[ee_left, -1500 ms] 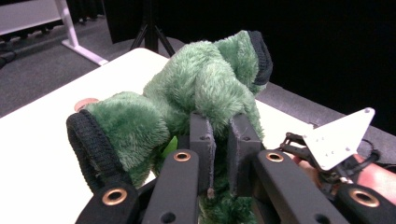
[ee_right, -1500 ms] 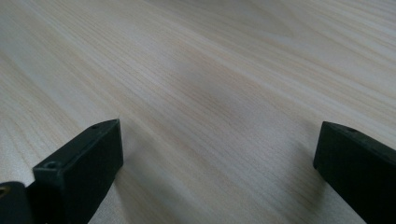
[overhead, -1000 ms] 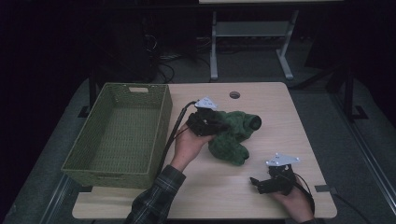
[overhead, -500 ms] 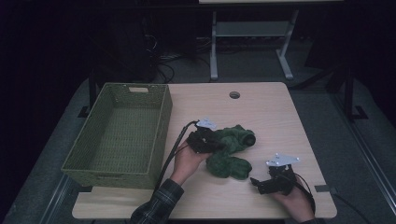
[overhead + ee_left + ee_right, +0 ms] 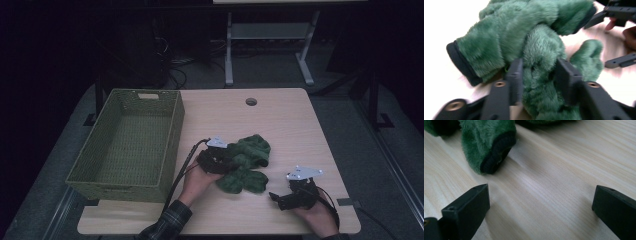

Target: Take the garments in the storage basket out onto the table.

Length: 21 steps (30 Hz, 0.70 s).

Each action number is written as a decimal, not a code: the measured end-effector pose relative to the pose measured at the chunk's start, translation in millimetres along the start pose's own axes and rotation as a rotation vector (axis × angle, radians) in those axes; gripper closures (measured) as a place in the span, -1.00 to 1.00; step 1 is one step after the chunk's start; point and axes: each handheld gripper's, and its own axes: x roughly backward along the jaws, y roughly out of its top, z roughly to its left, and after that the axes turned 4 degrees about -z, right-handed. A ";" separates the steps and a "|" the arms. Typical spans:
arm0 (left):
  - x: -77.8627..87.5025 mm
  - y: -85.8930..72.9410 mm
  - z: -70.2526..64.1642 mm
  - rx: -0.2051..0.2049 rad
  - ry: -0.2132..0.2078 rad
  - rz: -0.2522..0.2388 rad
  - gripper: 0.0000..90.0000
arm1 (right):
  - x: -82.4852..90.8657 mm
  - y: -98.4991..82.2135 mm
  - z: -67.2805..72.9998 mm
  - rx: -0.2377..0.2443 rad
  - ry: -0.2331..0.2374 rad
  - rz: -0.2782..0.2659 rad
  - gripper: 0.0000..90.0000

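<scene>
Near the desk's [image 5: 280, 115] middle lies the green fleece [image 5: 247, 165], a fuzzy garment with dark cuffs, crumpled in a heap at about 3 o'clock from the basket [image 5: 125, 145]. At the fleece's 9 o'clock edge, the left hand-held gripper [image 5: 537, 72] has its jaws partly apart, having just been opening, with a fold of fleece between them; the pile brushes both pads, though I cannot tell that they press it. Its hand [image 5: 197, 182] rests on the desk behind it. At about 4 o'clock from the fleece, well clear of it, the right hand-held gripper [image 5: 540, 207] sits low over bare wood with its jaws spread wide and nothing between them; a dark cuff lies just ahead at its 11 o'clock.
</scene>
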 end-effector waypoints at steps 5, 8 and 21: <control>21.0 2.7 -4.3 -0.018 -0.012 -0.028 0.06 | 2.1 -0.6 0.8 -0.011 -0.005 0.013 -0.98; 30.1 3.7 -5.7 -0.017 -0.026 -0.043 0.05 | 4.1 -0.7 0.8 -0.008 -0.026 0.017 -0.98; 48.8 0.2 -33.7 -0.043 -0.068 -0.052 0.08 | 11.7 7.2 1.5 -0.032 0.012 -0.024 -0.97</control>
